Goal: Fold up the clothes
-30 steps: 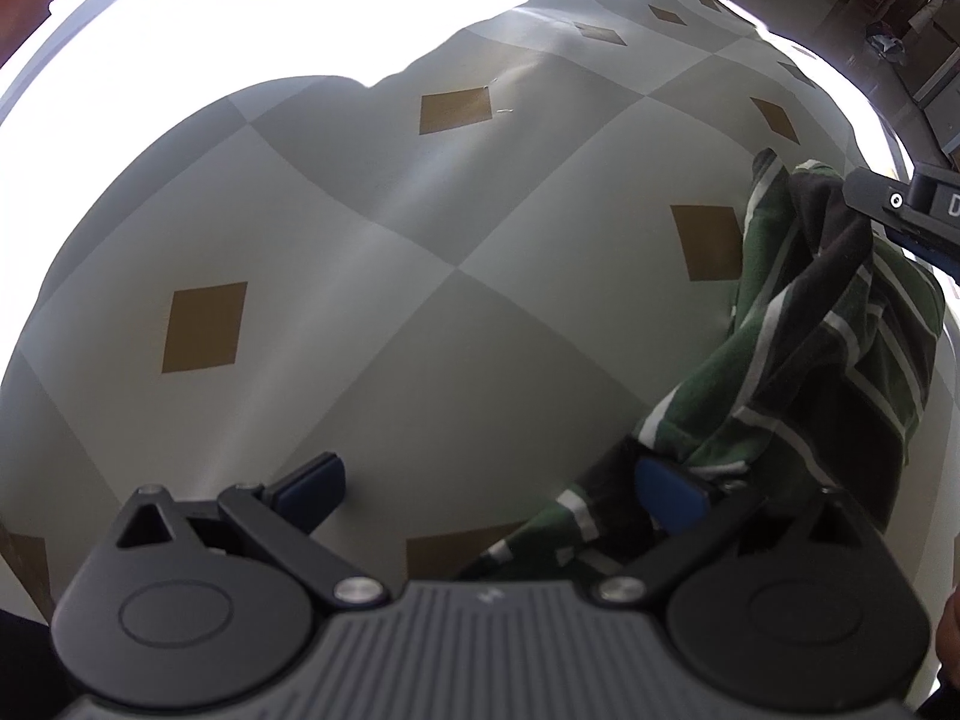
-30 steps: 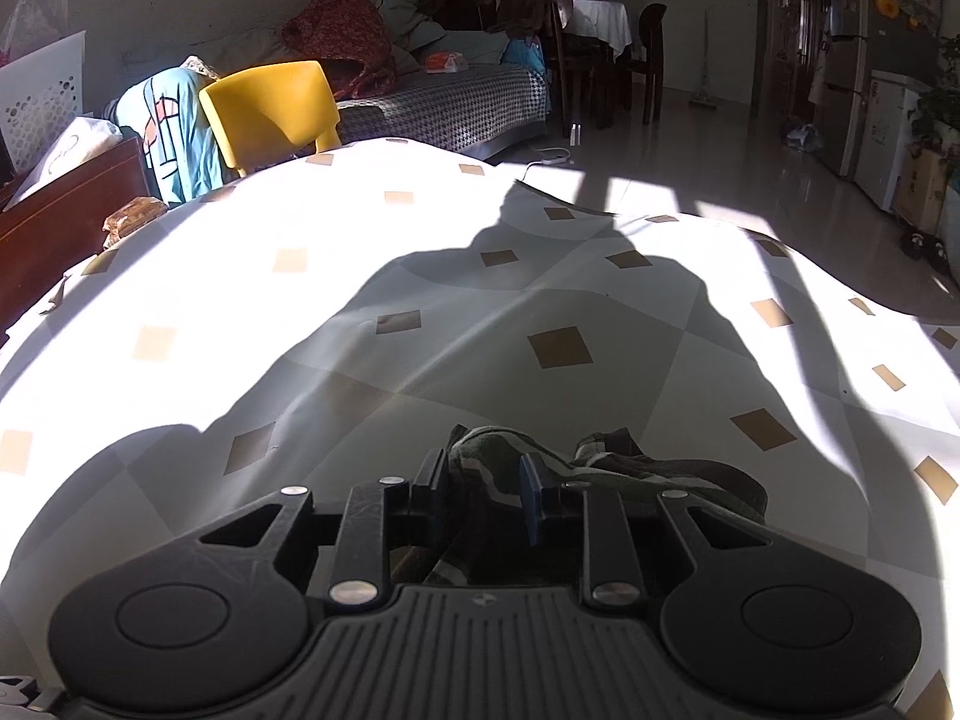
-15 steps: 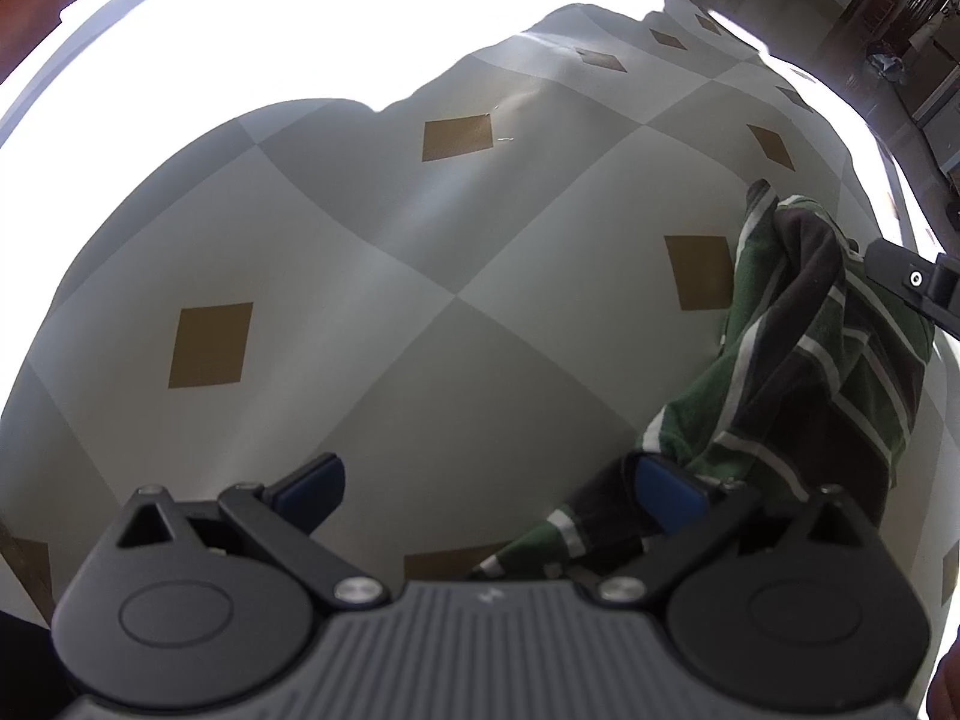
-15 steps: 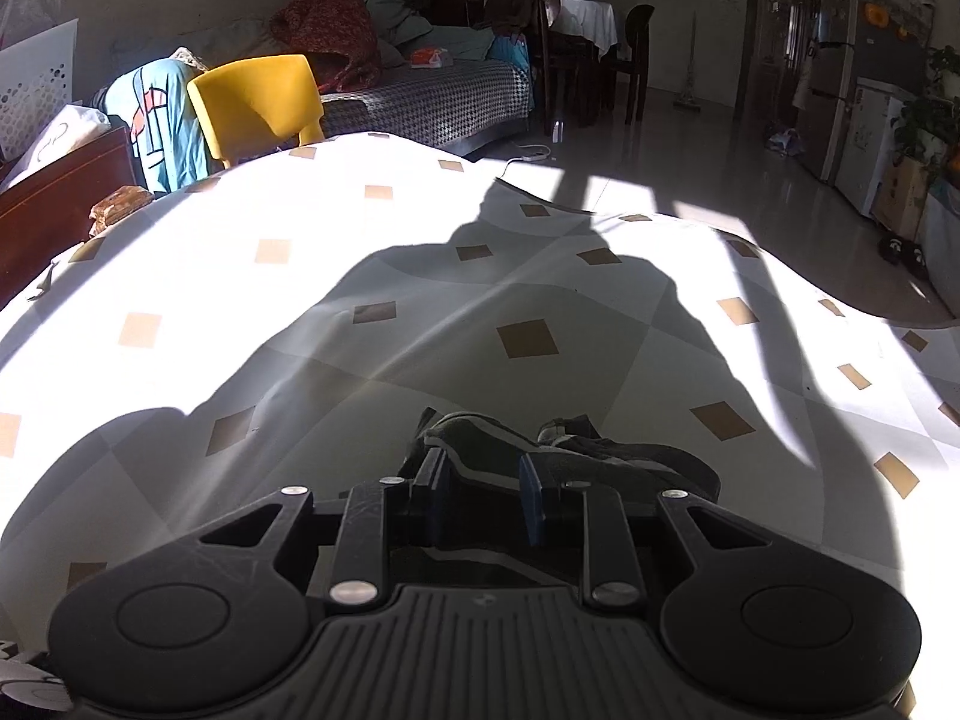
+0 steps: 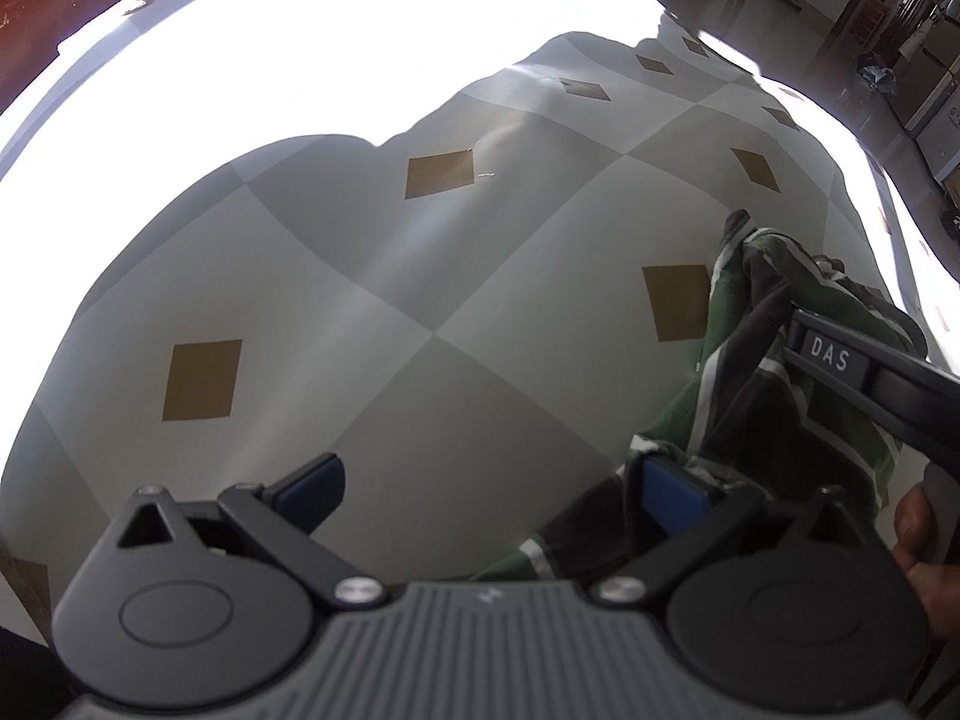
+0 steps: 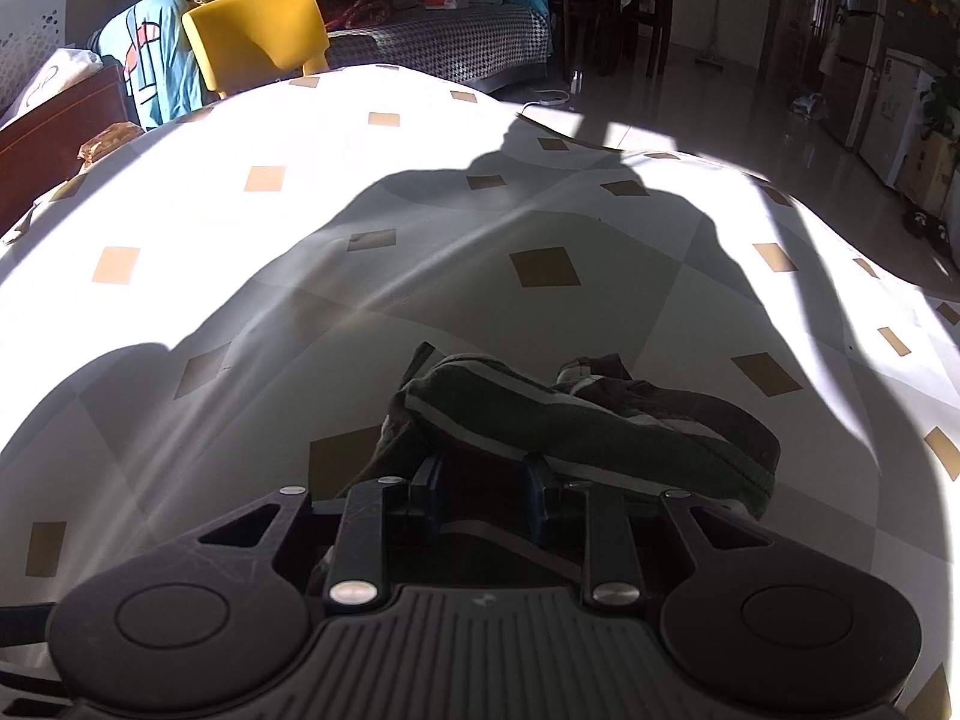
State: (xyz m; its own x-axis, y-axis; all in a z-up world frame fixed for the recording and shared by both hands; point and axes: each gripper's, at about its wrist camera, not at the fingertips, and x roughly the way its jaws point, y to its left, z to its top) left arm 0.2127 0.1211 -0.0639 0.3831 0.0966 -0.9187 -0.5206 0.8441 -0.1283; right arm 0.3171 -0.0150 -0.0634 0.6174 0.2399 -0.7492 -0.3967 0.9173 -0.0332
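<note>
A dark green garment with white stripes (image 5: 774, 372) lies bunched on the checked tablecloth (image 5: 420, 276), to the right in the left wrist view. My left gripper (image 5: 486, 480) is open; its right finger (image 5: 669, 489) touches the garment's edge, its left finger (image 5: 312, 483) is over bare cloth. The right gripper's body (image 5: 864, 372) comes in from the right into the garment. In the right wrist view my right gripper (image 6: 483, 498) is shut on a fold of the garment (image 6: 576, 420), which bulges just ahead of it.
The tablecloth (image 6: 420, 228) is half in bright sun, half in shadow. Beyond the far edge stand a yellow chair (image 6: 258, 30), a sofa with clothes (image 6: 444, 36) and a wooden cabinet (image 6: 54, 120). Floor and appliances lie to the right.
The right gripper with the garment has come lower and closer to the table. The left gripper stays open at the garment's edge, and the view has tilted slightly.
</note>
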